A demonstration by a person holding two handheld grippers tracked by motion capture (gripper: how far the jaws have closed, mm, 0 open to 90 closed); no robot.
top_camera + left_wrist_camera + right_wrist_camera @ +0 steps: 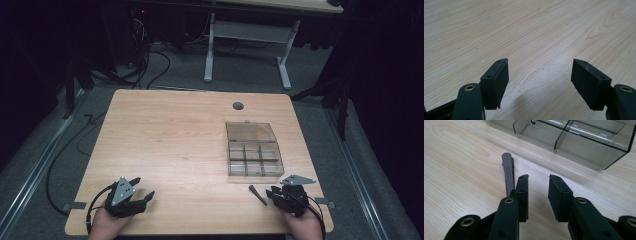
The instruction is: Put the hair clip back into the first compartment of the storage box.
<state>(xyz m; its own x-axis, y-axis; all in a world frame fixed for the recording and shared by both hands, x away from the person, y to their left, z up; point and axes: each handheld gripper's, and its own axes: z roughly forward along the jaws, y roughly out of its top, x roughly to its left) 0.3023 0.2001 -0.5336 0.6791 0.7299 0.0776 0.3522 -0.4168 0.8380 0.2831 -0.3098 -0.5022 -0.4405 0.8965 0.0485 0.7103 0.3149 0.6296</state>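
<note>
The right gripper (537, 180) sits closest to the lens in the right gripper view: its two black jaws stand partly apart with nothing between them, and the pads press on nothing. The landmark for all positions below is the clear compartment box (252, 149).

The wooden table (170, 145) carries everything. The clear compartment box rests on the table's right half, its lid (250, 131) folded open on the far side and its divided compartments toward the person. In the right gripper view the box's near wall (584, 150) lies ahead of the jaws and to their right.

The left gripper (142, 192) is held at the near edge of the table, well apart from the box, to its left. In the left gripper view its jaws stand wide apart over bare wood, holding nothing (540, 72).

The right gripper is held at the near edge, just in front of the box's near right corner.

The dark slim stick (257, 194) lies flat on the table, near the box's front wall, just left of the right gripper. In the right gripper view the stick (508, 171) lies outside the left-hand jaw, beside it, not gripped.
</note>
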